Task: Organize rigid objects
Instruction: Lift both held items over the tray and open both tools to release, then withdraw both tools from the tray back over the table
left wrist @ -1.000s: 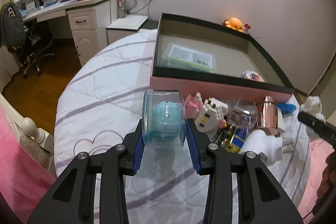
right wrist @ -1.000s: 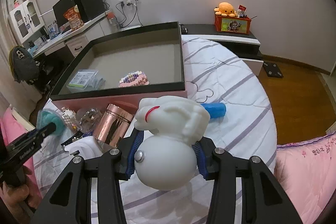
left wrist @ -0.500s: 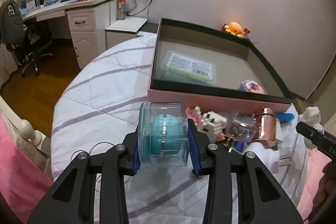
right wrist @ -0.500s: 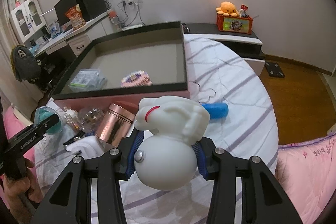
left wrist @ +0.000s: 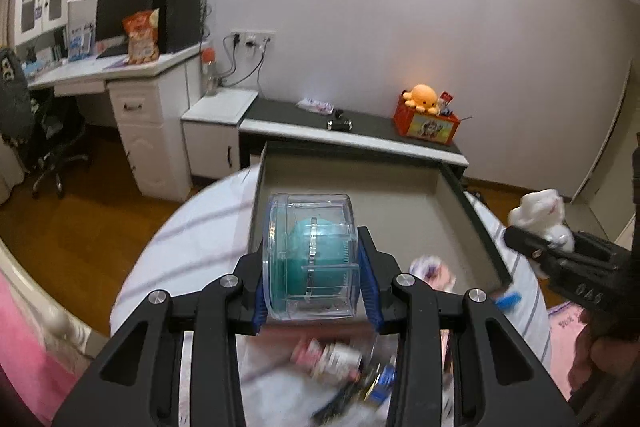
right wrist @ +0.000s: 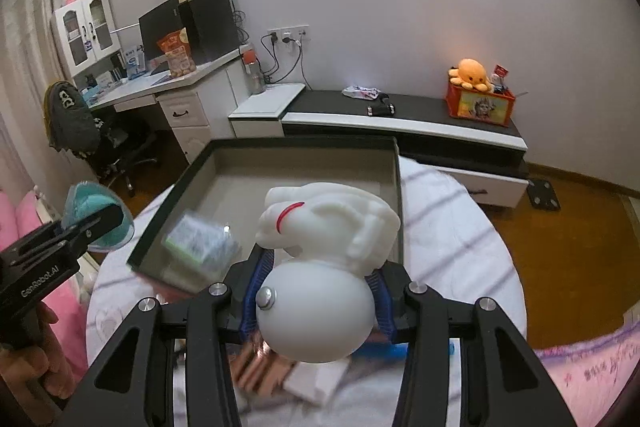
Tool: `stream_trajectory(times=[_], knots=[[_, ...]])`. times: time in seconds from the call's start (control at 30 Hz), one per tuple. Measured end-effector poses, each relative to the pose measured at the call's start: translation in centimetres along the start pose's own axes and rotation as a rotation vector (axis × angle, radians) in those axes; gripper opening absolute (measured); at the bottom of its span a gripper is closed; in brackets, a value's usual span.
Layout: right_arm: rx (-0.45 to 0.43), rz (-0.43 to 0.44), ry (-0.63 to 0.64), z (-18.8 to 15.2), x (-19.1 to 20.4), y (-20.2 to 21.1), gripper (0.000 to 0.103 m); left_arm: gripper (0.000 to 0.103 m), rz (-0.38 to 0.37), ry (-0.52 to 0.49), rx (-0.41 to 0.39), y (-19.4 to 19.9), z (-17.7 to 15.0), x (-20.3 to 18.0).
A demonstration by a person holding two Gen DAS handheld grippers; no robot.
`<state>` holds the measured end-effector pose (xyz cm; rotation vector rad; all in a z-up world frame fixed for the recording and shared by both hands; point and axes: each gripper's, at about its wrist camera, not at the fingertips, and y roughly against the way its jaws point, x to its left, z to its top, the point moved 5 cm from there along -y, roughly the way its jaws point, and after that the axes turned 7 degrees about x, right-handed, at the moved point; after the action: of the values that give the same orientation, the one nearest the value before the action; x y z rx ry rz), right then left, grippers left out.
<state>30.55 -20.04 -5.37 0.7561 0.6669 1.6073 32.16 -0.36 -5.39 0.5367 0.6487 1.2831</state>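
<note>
The left gripper is clamped on a clear tub, its blue pads pressed against the tub's flat ends. The tub lies on its side between the fingers, raised over the near edge of the box. It is a transparent round case with a teal ball-like shape inside and a teal band at its left end.

The right gripper is clamped on a white rabbit, pads squeezing its smooth egg-shaped body from both sides. The rabbit's head and long ears lean forward past the fingertips, over the box's near part; a thin red ring runs round its neck, and a small metal stud sits on the body's left side.

The box is a wide, shallow tray with dark rim and grey floor, resting on a striped white sheet. Inside it lies a blurred green-and-clear packet. Below the right gripper, on the sheet, blurred copper cylinder and a blue item show. Each gripper appears at the edge of the other's view.
</note>
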Motion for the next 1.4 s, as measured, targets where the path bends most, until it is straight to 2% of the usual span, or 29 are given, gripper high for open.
stream_trajectory(times=[0.13,0.27,0.57,0.63,0.67,0.7,0.73,0.8,0.87,1.0,1.27,1.4], knots=[[0.024,0.015,0.002,2.1,-0.1,-2.8,0.046,0.037,-0.016,-0.010,0.014,-2.8,2.5,-1.0],[0.075,0.025,-0.007,3.4,-0.5,-6.6,0.046,0.037,-0.031,-0.005,0.071,-7.0,3.9,-1.3],[0.192,0.029,-0.033,3.9,-1.1,-12.5,0.047,0.038,-0.033,0.002,0.237,-15.0,3.4,-1.8],[0.215,0.029,-0.041,3.6,-1.3,-13.2,0.053,0.039,-0.028,-0.003,0.254,-15.5,3.0,-1.9],[0.221,0.028,-0.046,3.5,-1.4,-13.4,0.066,0.039,-0.019,-0.006,0.254,-15.5,2.8,-1.9],[0.220,0.025,-0.053,3.4,-1.6,-13.5,0.082,0.044,-0.014,-0.009,0.253,-15.4,2.8,-1.9],[0.217,0.018,-0.064,3.3,-1.8,-13.5,0.083,0.046,-0.005,-0.009,0.244,-15.1,2.9,-1.9],[0.218,0.024,-0.083,3.3,-2.0,-13.2,0.083,0.066,0.012,-0.002,0.215,-14.0,3.1,-1.6],[0.217,0.017,-0.089,3.2,-2.1,-12.7,0.084,0.079,0.018,0.011,0.177,-12.5,3.5,-1.1],[0.189,0.011,-0.095,3.2,-1.7,-10.8,0.085,0.094,0.046,0.021,0.090,-8.9,4.0,-0.3],[0.061,0.077,-0.090,2.6,0.4,-4.2,0.086,0.101,0.043,0.056,-0.020,-1.4,2.9,0.4],[0.000,0.063,-0.073,1.5,1.5,-0.6,0.086,0.102,0.037,0.076,-0.045,1.6,1.3,0.3]])
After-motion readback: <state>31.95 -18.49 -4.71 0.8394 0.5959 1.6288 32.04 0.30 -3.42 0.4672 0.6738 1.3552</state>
